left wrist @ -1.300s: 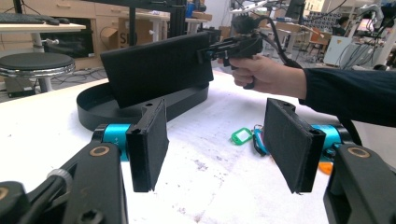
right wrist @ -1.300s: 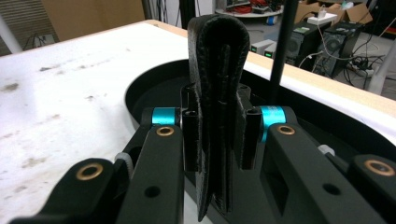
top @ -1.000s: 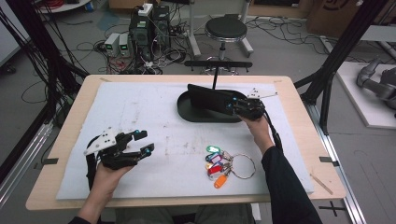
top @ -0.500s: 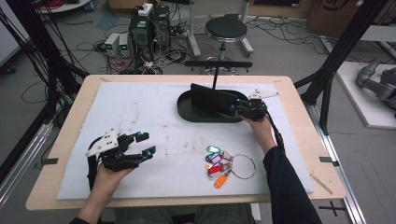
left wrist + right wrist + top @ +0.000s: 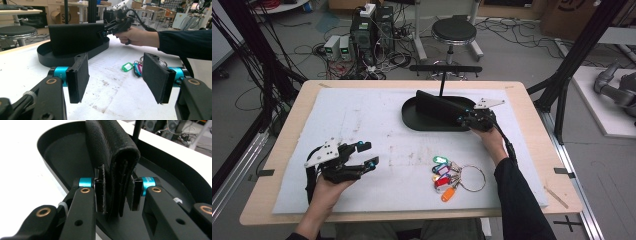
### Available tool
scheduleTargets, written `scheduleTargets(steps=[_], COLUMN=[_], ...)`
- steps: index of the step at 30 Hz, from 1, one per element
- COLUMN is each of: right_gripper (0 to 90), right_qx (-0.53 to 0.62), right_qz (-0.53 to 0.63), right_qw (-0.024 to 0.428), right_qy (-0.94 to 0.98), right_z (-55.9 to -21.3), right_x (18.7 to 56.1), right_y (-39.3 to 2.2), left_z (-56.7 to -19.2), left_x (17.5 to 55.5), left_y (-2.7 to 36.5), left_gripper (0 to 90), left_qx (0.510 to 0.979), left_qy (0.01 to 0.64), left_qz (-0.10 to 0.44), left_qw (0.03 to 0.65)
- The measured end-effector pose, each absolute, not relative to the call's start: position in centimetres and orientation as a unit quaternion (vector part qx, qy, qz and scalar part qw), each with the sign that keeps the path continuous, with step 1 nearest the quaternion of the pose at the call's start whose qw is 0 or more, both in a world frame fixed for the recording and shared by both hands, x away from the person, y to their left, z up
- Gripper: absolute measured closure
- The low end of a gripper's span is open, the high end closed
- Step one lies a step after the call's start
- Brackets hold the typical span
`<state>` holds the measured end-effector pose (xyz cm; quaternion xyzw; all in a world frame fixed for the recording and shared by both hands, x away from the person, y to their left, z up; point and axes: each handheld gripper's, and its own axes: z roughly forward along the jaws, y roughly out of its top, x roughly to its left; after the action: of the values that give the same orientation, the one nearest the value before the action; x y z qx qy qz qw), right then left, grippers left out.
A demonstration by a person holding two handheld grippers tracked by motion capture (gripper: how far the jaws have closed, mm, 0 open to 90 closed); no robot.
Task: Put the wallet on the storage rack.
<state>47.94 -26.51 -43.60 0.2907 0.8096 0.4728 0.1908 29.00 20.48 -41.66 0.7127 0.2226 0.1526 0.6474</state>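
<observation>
A black folded wallet stands on edge in a black oval tray at the back of the mat. My right gripper reaches in from the right and is shut on the wallet's end. In the right gripper view the wallet sits between both pads of the gripper, whose jaws have just been opening a little. My left gripper rests at the front left, open and with nothing in it. The left gripper view looks between its pads toward the wallet and a bunch of key tags.
A key ring with several coloured tags lies on the white mat in front of the tray. A thin black post with a crossbar rises behind the tray. A stool and electronics boxes stand on the floor beyond the table.
</observation>
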Motion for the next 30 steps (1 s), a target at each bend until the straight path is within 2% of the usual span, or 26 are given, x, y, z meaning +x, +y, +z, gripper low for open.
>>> scheduleTargets(steps=[5, 9, 10, 12, 19, 26, 30], right_gripper=[71.6, 66.5, 64.5, 52.6, 40.0, 34.9, 33.1], right_qx=[0.295, 0.309, 0.312, 0.332, 0.366, 0.366, 0.354], right_qz=[0.463, 0.451, 0.452, 0.449, 0.465, 0.491, 0.501], right_qw=[0.196, 0.203, 0.201, 0.204, 0.202, 0.195, 0.212], right_qy=[0.813, 0.812, 0.811, 0.804, 0.781, 0.767, 0.761], right_z=[-43.5, -43.5, -43.5, -43.5, -42.7, -40.6, -39.5], right_x=[47.8, 47.7, 47.7, 47.6, 46.7, 44.4, 42.5], right_y=[-26.4, -26.4, -26.5, -26.8, -28.7, -30.2, -30.5], left_z=[-41.7, -41.7, -41.7, -41.6, -41.5, -41.5, -41.4], left_x=[29.1, 29.2, 29.2, 29.2, 29.8, 30.8, 31.3], left_y=[20.3, 20.2, 20.2, 20.1, 20.2, 20.7, 21.1], left_gripper=[38.1, 36.9, 36.8, 36.7, 33.6, 29.7, 26.9], left_qx=[0.716, 0.719, 0.719, 0.721, 0.72, 0.723, 0.724], left_qy=[0.219, 0.22, 0.219, 0.219, 0.229, 0.245, 0.256], left_qz=[0.15, 0.149, 0.149, 0.15, 0.152, 0.166, 0.182], left_qw=[0.645, 0.643, 0.642, 0.64, 0.638, 0.625, 0.615])
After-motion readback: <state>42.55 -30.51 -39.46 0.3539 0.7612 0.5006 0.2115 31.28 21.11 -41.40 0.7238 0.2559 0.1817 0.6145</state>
